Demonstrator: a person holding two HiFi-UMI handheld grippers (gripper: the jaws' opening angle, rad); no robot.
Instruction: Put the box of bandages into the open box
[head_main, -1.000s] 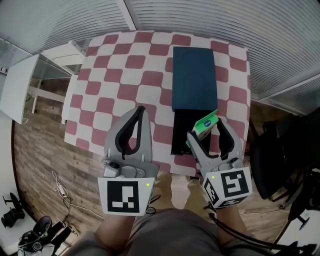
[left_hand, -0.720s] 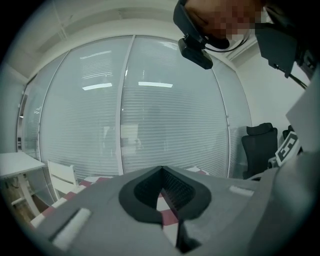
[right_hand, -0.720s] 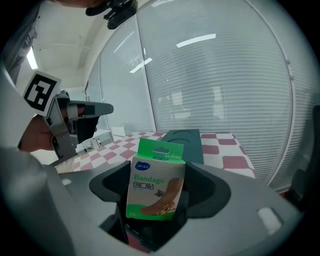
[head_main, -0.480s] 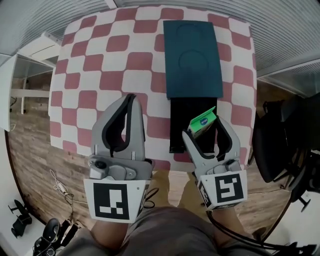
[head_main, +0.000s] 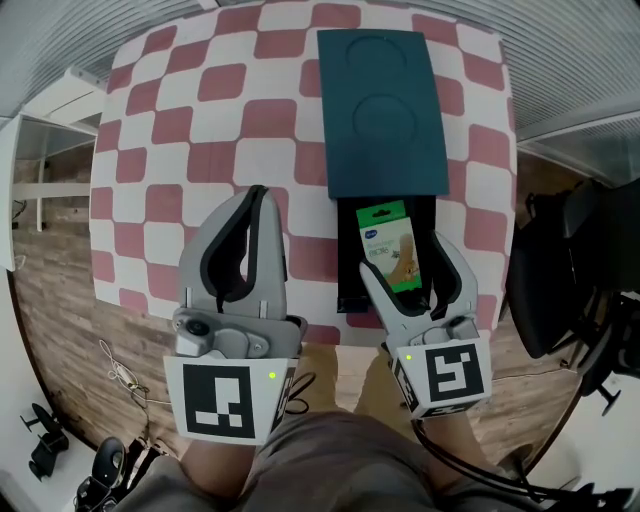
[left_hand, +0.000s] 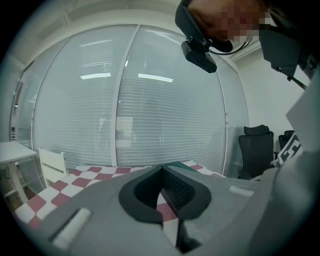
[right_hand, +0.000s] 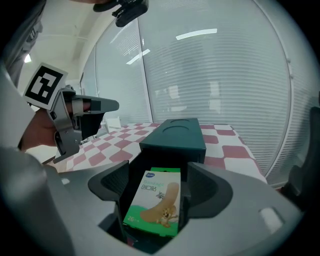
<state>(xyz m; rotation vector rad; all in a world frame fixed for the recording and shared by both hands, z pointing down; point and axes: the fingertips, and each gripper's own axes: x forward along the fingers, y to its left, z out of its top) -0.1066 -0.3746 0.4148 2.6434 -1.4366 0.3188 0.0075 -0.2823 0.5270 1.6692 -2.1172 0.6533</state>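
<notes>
The green and white box of bandages lies flat, face up, inside the black open box. That box sits at the near edge of the red and white checkered table. Its dark teal lid lies just beyond it. My right gripper hovers over the open box, open, its fingers either side of the bandage box and slightly above it. In the right gripper view the gripper points at the lid. My left gripper is shut and empty over the table, left of the open box, jaws meeting.
A black office chair stands right of the table. White furniture stands to its left on the wooden floor, with cables near my feet. Blinds cover the windows beyond the table's far edge.
The bandage box was tilted up between the right jaws; now it lies flat in the open box and the right jaws have parted. The left gripper stayed shut.
</notes>
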